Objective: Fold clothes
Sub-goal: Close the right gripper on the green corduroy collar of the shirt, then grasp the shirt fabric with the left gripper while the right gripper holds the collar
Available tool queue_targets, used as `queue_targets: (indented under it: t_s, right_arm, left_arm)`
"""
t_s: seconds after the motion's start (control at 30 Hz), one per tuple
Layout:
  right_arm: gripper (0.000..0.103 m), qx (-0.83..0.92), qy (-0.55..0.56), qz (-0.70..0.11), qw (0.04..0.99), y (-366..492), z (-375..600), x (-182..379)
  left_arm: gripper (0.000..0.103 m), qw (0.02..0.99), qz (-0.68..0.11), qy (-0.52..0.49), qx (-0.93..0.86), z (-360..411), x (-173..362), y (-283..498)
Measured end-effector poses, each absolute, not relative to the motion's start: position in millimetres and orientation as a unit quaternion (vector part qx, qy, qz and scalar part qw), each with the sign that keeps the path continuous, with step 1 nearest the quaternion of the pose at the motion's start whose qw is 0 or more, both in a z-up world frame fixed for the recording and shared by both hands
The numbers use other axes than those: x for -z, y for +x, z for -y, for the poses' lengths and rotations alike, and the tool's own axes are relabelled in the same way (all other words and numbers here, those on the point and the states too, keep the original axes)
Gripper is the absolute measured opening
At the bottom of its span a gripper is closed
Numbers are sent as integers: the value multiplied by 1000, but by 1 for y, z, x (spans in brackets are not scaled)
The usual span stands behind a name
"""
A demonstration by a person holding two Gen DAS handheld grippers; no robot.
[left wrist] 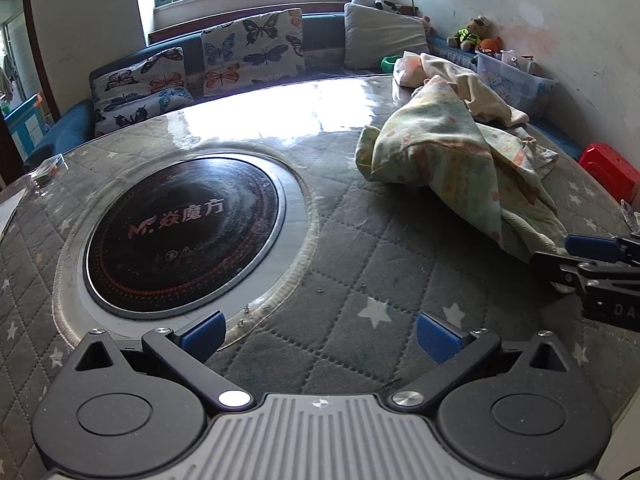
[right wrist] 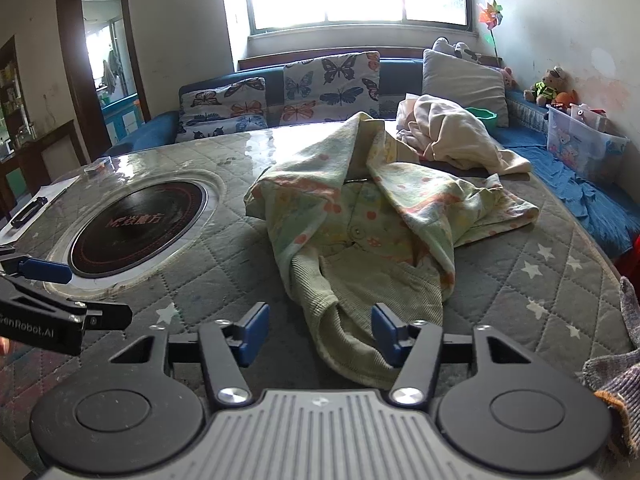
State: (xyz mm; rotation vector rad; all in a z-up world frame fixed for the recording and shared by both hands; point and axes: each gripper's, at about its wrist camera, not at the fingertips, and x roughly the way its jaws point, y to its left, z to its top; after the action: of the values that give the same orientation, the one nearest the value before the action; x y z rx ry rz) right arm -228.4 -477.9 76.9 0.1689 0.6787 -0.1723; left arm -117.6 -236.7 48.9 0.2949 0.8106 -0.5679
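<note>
- The left gripper, black with 2 blue finger pads, hangs low over the grey quilted star-print table cover; its jaws stand wide apart with only bare quilt between them.
- The right gripper, of the same build, is also spread wide. The ribbed near hem of the crumpled pale-green floral baby garment lies between its pads, but they do not pinch it.
- That garment sits in a loose heap on the right half of the table, one flap peaked upward (the left wrist view shows it at the far right, just beyond the other tool).
- A cream-coloured cloth is bunched behind it, touching its far edge.
- A round black induction hob with red markings is set into the table to the left of the clothes, well apart from them.
- Butterfly-print cushions line the blue sofa under the window.
</note>
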Motion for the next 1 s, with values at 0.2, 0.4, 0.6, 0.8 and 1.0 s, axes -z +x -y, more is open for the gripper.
queue_targets:
  t_s: [0.2, 0.4, 0.6, 0.8, 1.0]
  right_arm:
    - [16, 80, 88, -337, 934, -223, 483, -72]
    - [5, 77, 91, -320, 940, -228, 483, -76]
    - [3, 44, 79, -295, 951, -242, 472, -91]
    - [3, 1, 38, -297, 954, -258, 451, -101]
    - [2, -58, -4, -329, 942, -277, 420, -94]
  left_arm:
    - [103, 867, -384, 148, 282, 246, -50, -122]
    - [103, 866, -385, 148, 281, 246, -50, -121]
    - [103, 869, -384, 141, 278, 242, -53, -119]
    - [103, 873, -378, 129, 281, 238, -62, -117]
    - [103, 869, -357, 127, 318, 244, -76, -128]
